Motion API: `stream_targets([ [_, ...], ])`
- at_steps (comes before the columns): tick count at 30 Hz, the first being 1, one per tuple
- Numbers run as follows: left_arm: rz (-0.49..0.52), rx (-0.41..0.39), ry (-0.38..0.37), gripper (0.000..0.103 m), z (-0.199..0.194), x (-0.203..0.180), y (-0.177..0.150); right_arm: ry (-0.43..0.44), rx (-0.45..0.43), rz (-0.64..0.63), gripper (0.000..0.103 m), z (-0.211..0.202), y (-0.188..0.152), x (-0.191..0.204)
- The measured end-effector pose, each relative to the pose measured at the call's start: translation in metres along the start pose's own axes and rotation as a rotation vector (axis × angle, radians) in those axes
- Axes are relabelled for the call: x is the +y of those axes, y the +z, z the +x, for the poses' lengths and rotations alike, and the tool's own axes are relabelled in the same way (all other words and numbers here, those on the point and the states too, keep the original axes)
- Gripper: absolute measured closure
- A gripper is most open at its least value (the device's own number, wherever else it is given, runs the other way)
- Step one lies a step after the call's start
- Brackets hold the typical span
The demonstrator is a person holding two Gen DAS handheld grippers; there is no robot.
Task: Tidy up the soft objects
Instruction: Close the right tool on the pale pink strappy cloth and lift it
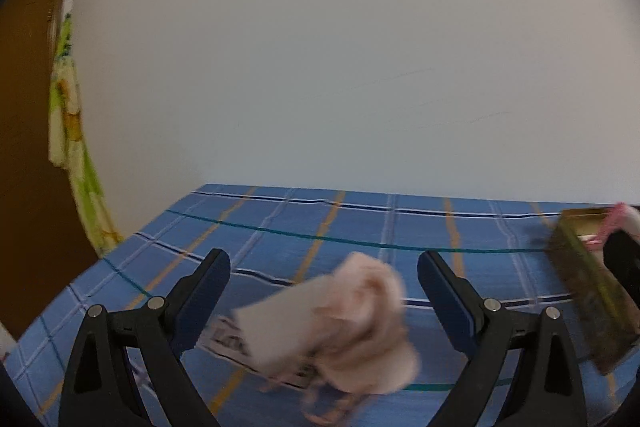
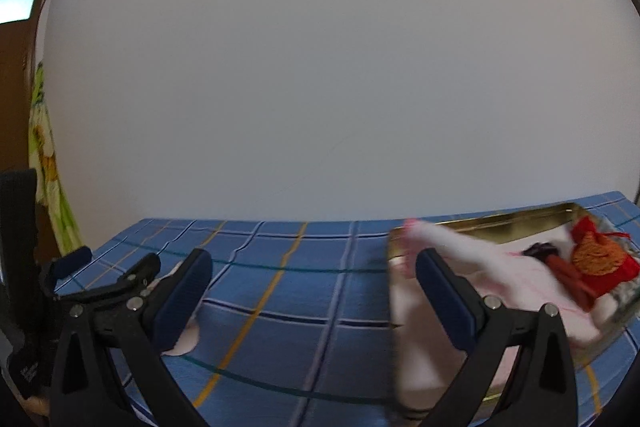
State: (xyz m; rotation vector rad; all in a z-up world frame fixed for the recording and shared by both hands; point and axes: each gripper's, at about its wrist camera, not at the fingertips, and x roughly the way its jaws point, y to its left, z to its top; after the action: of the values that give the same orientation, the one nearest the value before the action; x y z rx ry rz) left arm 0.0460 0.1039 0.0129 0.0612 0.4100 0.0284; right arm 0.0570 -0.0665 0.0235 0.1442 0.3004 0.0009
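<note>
A pale pink soft toy point(image 1: 352, 323) lies on the blue checked cloth point(image 1: 280, 227), between and just ahead of the wide-open fingers of my left gripper point(image 1: 324, 271), which holds nothing. A gold tin box point(image 2: 480, 223) stands at the right; its dark patterned side shows in the left wrist view point(image 1: 584, 307). Inside it lie pink-white soft things point(image 2: 472, 255) and a red and orange toy point(image 2: 596, 259). My right gripper point(image 2: 314, 271) is open and empty, its right finger point(image 2: 444, 291) in front of the box. The left gripper point(image 2: 104, 275) shows at the left, with the pink toy point(image 2: 186, 341) partly hidden behind my finger.
A white wall point(image 1: 340, 67) rises behind the table's far edge. A green-yellow flowered cloth point(image 1: 72, 147) hangs at the left beside a brown door point(image 1: 24, 107). A printed paper point(image 1: 228, 339) lies under the pink toy.
</note>
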Motion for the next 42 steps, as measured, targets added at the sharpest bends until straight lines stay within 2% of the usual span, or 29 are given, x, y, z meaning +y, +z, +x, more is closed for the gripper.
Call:
stream_targets([
  [5, -0.083, 0.027, 0.087, 0.007, 0.019, 0.041, 0.003, 0.066, 0.069, -0.038, 0.000, 0.028, 0.000, 0.016],
  [10, -0.173, 0.052, 0.173, 0.007, 0.038, 0.083, 0.003, 0.156, 0.184, -0.052, 0.000, 0.056, -0.004, 0.044],
  [14, -0.184, 0.058, 0.229, 0.007, 0.047, 0.098, 0.003, 0.245, 0.284, -0.048, 0.000, 0.080, -0.010, 0.064],
  [17, -0.198, 0.076, 0.234, 0.007, 0.051, 0.105, 0.003, 0.280, 0.381, -0.060, 0.002, 0.098, -0.015, 0.080],
  [20, -0.212, 0.085, 0.229, 0.007, 0.054, 0.109, 0.003, 0.312, 0.484, -0.048, 0.011, 0.119, -0.023, 0.091],
  [24, -0.207, 0.093, 0.229, 0.007, 0.054, 0.107, 0.003, 0.350, 0.590, 0.012, 0.013, 0.140, -0.031, 0.094],
  [25, -0.208, 0.095, 0.226, 0.007, 0.054, 0.108, 0.003, 0.349, 0.579, 0.015, 0.015, 0.138, -0.030, 0.094],
  [26, -0.211, 0.097, 0.224, 0.007, 0.054, 0.108, 0.002, 0.362, 0.574, 0.012, 0.025, 0.135, -0.030, 0.094],
  [30, -0.223, 0.103, 0.210, 0.007, 0.054, 0.110, 0.002, 0.414, 0.595, -0.043, 0.050, 0.129, -0.034, 0.098],
  [34, -0.220, 0.118, 0.202, 0.007, 0.056, 0.108, 0.000, 0.441, 0.603, -0.061, 0.064, 0.119, -0.035, 0.095],
  [36, -0.213, 0.126, 0.190, 0.007, 0.058, 0.107, -0.001, 0.429, 0.609, -0.094, 0.087, 0.111, -0.036, 0.092],
  [38, -0.201, 0.129, 0.183, 0.007, 0.058, 0.104, -0.002, 0.424, 0.624, -0.106, 0.089, 0.107, -0.039, 0.086],
  [42, -0.185, 0.141, 0.159, 0.007, 0.060, 0.100, -0.003, 0.377, 0.585, -0.085, 0.095, 0.100, -0.033, 0.071],
])
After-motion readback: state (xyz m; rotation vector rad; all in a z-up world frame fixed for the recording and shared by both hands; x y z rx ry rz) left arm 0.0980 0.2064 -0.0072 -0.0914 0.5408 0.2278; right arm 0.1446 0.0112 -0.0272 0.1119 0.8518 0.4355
